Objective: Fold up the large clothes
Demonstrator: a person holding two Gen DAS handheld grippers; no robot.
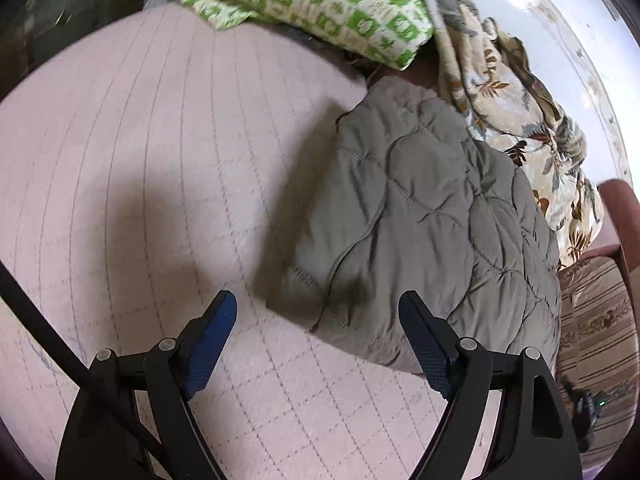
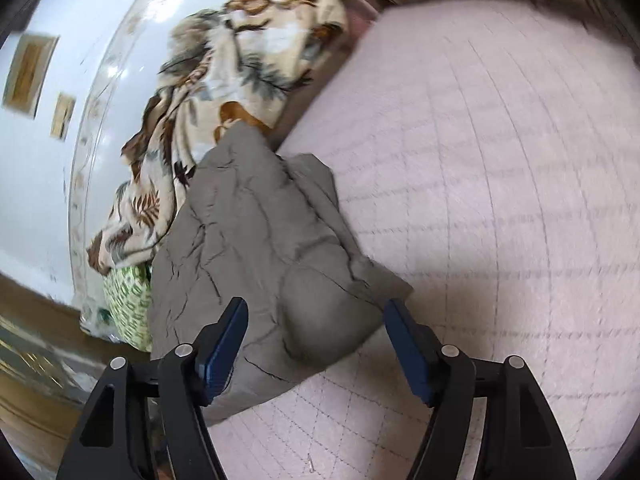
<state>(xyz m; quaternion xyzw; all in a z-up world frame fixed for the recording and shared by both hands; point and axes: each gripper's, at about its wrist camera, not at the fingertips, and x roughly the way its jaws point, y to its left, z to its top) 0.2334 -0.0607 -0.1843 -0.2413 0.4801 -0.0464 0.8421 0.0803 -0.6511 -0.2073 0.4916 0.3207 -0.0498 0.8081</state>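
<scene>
As far as we can judge, the fold looks done or nearly done: the grey quilted jacket (image 1: pixel 424 216) lies as a compact bundle on the pink checked bed cover (image 1: pixel 140 160), at its far edge, up against the leaf-print blanket (image 1: pixel 520 128). We see no sleeve or hem sticking out, though one flap at the near corner sits loose. What may be left is a last tidy or moving the bundle aside; we can't tell if more garments wait.

Left gripper (image 1: pixel 318 320) stands wide, nothing between its pads, over bare cover just beside the jacket's near edge. Right gripper (image 2: pixel 316 330) also wide, hovering over the jacket's near corner; pads don't press on the cloth, so we read nothing held.

Left view alone shows the green patterned pillow (image 1: pixel 312 4) in full, a striped cushion (image 1: pixel 596 320) at the right edge and a black cord (image 1: pixel 48 328). Right view alone shows the white wall with two framed pictures (image 2: pixel 30 72), plus wooden floor (image 2: pixel 36 400), blurred
</scene>
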